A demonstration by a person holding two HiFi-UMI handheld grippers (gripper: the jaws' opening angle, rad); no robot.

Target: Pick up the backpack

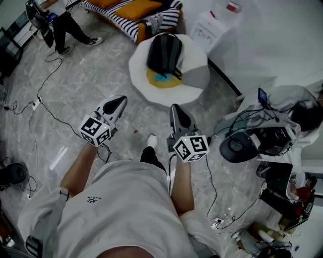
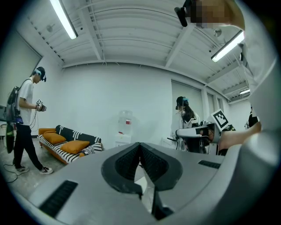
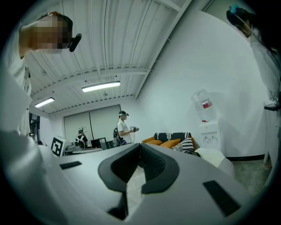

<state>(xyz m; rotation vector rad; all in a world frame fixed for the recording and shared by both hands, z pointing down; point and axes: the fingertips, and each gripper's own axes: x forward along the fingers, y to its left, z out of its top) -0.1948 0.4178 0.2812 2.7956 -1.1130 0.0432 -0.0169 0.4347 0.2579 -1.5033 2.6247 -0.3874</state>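
Observation:
A dark backpack (image 1: 164,53) lies on a round white pouf (image 1: 151,88), on top of a yellow patch with a small blue item. Both grippers are held level over the grey floor, short of the pouf and apart from the backpack. My left gripper (image 1: 121,101) is shut, pads together (image 2: 140,145), nothing in it. My right gripper (image 1: 174,107) is likewise shut and empty (image 3: 140,146). In the right gripper view only the pouf's white edge (image 3: 215,156) shows past the jaws; the backpack is hidden.
A striped sofa with orange cushions (image 1: 132,10) and a white water dispenser (image 1: 209,27) stand behind the pouf. Cables (image 1: 48,108) trail over the floor at left. A cluttered desk with gear (image 1: 262,141) is at right. A person (image 1: 63,25) stands at far left.

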